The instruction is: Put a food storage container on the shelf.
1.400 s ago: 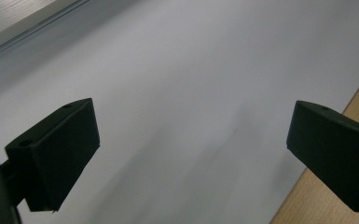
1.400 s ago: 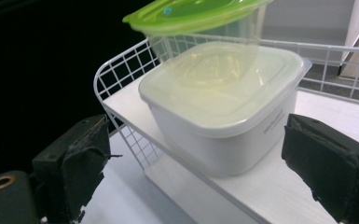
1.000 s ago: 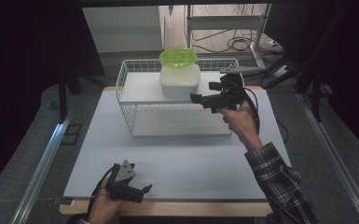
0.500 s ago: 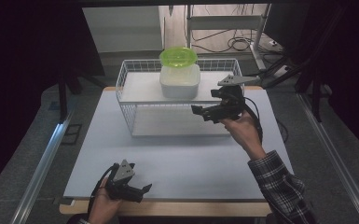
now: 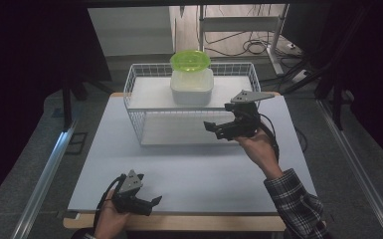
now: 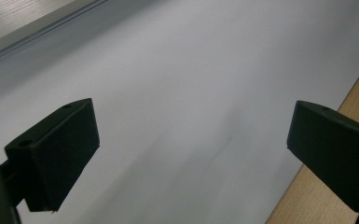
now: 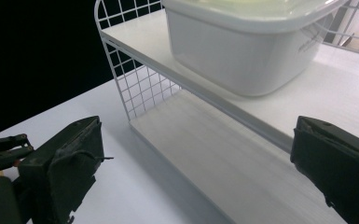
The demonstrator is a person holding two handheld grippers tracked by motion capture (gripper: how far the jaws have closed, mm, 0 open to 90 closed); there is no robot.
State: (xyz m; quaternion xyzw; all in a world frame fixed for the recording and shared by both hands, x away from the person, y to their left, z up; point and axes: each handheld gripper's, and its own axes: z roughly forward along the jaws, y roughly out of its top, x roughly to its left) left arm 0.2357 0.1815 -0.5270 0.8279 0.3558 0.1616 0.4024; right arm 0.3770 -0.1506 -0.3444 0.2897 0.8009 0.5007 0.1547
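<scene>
The white table (image 5: 189, 164) spreads out in front of me, its pale top laid over a wooden board whose edge runs along my near side. On its far half stands the white wire rack (image 5: 139, 117), a two-level frame with a mesh rim around its upper shelf and a lower shelf open toward me. On that upper shelf, about the middle of it, sits the white plastic container (image 5: 191, 87), square with rounded corners and closed by its lid, and a green bowl (image 5: 190, 59) rests on top of that lid. In the right gripper view the container (image 7: 242, 51) fills the top of the picture, with the rack's upper shelf edge below it and the lower shelf reaching back under it. My right gripper (image 5: 216, 129) I hold up in the air just in front of the rack's right part, level with the gap between the shelves, pointing left and toward the rack; its jaws stand wide apart and grip nothing. My left gripper (image 5: 151, 204) lies low at the near edge of the table, well apart from the rack, its jaws also spread wide over the bare table top with nothing between them.
</scene>
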